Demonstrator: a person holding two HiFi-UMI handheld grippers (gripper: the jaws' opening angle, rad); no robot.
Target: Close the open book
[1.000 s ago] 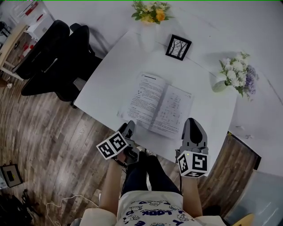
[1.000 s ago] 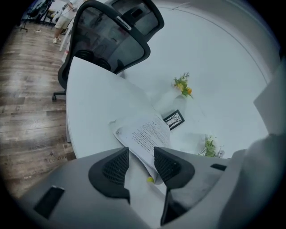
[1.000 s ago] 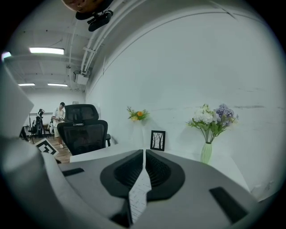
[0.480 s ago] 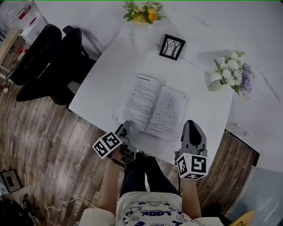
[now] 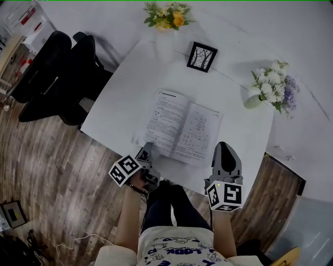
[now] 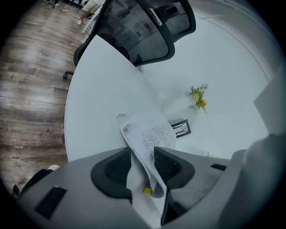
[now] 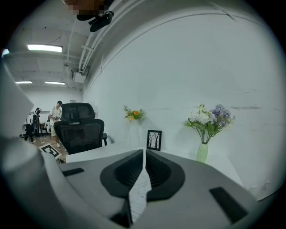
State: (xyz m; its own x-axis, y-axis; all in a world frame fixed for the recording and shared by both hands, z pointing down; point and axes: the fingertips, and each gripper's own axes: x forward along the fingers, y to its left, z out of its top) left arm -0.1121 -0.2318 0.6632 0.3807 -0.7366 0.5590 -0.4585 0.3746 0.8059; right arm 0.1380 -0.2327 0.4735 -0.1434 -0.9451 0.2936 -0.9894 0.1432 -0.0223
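A: Where is the open book (image 5: pixel 182 127)?

B: Spread flat in the middle of the white tabletop (image 5: pixel 125 98), at the centre of the head view, both printed pages facing up and its near edge toward the person.

A: And the left gripper (image 5: pixel 147 151)?

B: At the book's lower left corner. In the left gripper view its fingers (image 6: pixel 117 167) pinch the left-hand sheets, with a fair gap between the pads that the paper fills. The sheets curl up from the tabletop through that gap.

A: The right gripper (image 5: pixel 225 148)?

B: At the book's lower right edge. Its fingers (image 7: pixel 127 172) are pressed almost together, and a thin printed page runs edge-on between them.

A: What else is on the tabletop?

B: A black picture frame (image 5: pixel 202 56) above the book, a bunch of yellow flowers (image 5: pixel 167 14) at the top edge and a vase of white and purple flowers (image 5: pixel 276 85) at the right. A black chair (image 5: pixel 57 72) stands off the tabletop at the upper left.
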